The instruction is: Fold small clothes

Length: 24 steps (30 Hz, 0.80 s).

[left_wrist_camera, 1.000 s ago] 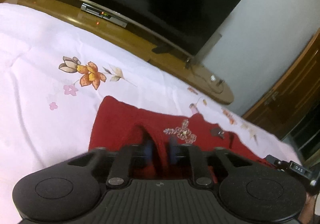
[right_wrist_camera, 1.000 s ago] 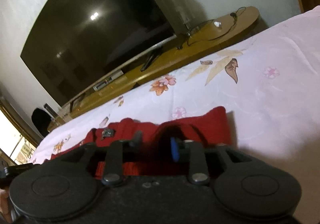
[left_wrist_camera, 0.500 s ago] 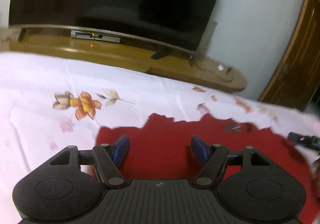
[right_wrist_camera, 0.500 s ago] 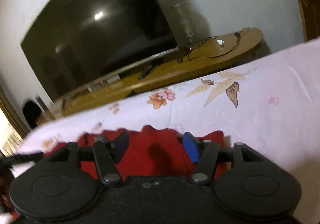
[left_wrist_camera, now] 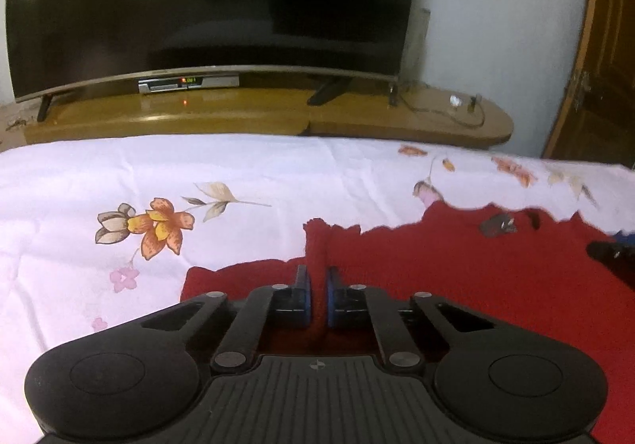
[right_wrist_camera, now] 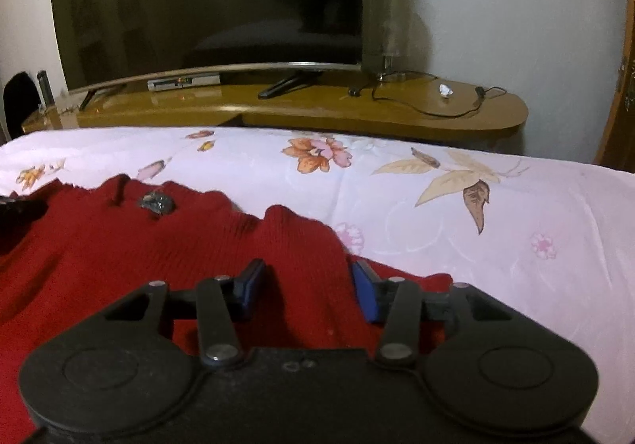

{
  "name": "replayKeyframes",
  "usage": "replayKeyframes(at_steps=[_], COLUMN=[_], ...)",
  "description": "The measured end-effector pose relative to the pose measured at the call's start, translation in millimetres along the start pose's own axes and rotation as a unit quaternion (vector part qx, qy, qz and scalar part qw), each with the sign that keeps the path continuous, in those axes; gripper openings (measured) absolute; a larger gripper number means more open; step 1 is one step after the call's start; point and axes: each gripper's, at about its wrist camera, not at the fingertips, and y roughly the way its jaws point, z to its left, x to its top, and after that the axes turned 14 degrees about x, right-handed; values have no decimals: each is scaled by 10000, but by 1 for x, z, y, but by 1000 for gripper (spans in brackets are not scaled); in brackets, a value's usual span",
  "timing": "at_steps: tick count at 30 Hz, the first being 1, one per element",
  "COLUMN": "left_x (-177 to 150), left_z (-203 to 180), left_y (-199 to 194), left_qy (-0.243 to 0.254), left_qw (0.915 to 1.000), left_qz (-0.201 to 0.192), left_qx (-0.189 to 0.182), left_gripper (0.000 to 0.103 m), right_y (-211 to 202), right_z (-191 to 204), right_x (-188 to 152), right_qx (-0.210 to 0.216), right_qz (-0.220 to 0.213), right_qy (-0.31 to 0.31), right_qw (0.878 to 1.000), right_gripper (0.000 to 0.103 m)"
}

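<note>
- Left gripper is seen clamped on a raised ridge of the red knitted garment, its blue pads pressed against the pinched fabric after the jaws have just been closing.
- Right gripper is shown with its jaws partly apart, having just been closing, and a hump of the same red garment is caught between them; whether the pads actually press on the knit cannot be told.
- The garment is spread flat on a bed covered by a pale pink sheet printed with orange and pink flowers, its wavy far edge lying toward the foot of the bed.
- A small dark beaded ornament is seen on the garment near that far edge, in the upper left of the right wrist view.
- In the left wrist view, the tip of the other gripper is glimpsed at the right edge of the frame, over the red fabric.
- Beyond the bed, a large dark television is seen standing on a low wooden stand, with a silver set-top box beneath the screen and a black cable trailing across the stand's right end.
- A wooden door is seen at the far right of the left wrist view.
</note>
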Motion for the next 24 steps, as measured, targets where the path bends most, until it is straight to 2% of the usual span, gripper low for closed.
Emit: replayKeyframes(at_steps=[1,4,6,7,9,11,12,13,16,18,20,21,24], left_x=[0,3,7,8,11,4,-1,1,3,3,2,1,3], left_z=[3,10,12,13,13,9,6,8,7,13,27,35,31], left_y=[-4,-18,-25,-26,-20,-1,11,11,14,14,11,5,-25], left_qy=[-87,-261,-349,-378,-403,-294,-216,-311,-223,-337,-655,-857,-1058], left_qw=[9999,9986,9974,9969,9969,9987,9992,9989,9991,9991,9977,9961,9915], left_qz=[-111,-447,-634,-692,-674,-336,-32,-61,39,72,102,55,-577], left_qx=[-46,-90,-54,-3,63,244,322,337,348,253,133,213,481], left_gripper=[5,4,4,4,4,4,4,4,5,8,26,43,56], right_y=[-1,-9,-18,-23,-26,-19,-9,3,8,6,-5,-13,-35], right_z=[-1,-4,-3,-1,-1,-4,-7,-10,-12,-15,-20,-20,-6], right_x=[1,4,5,5,7,6,4,-1,1,2,2,2,4], right_qx=[117,260,201,135,-35,-173,-215,-295,-338,-245,-209,-213,89], right_qz=[13,-87,-297,-413,-588,-586,-426,-204,-152,-146,-373,-549,-889], right_qy=[25,19,28,17,33,76,102,138,247,327,497,525,268], right_qw=[9999,9996,9994,9991,9983,9981,9988,9993,9990,9991,9979,9969,9956], right_gripper=[21,16,13,8,7,7,8,8,11,14,32,32,33])
